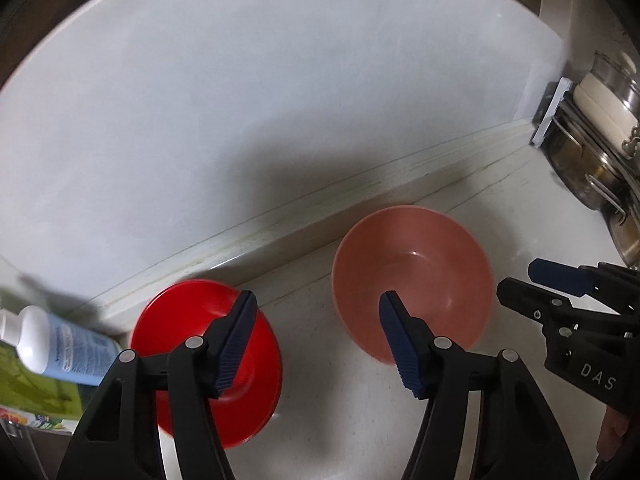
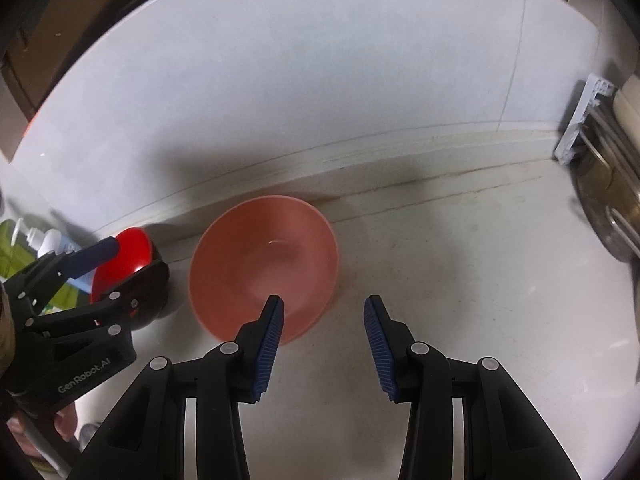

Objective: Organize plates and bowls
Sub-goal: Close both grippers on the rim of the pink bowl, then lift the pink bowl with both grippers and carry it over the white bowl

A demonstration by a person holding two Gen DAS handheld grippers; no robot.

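On the pale counter [image 2: 460, 264] by the far wall, pink bowl [image 2: 264, 264] sits right of the red bowl [image 1: 204, 356], apart. Both the left gripper [image 1: 318, 338] and right gripper [image 2: 324, 340] hover spread, pinching nothing: approach step, I'd say. Next: straddle one rim, then close; pots [image 1: 600, 148] far right.

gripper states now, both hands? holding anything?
Left hand-held gripper: open, holding nothing, above the red bowl and pink bowl.
Right hand-held gripper: open, holding nothing, beside the pink bowl.
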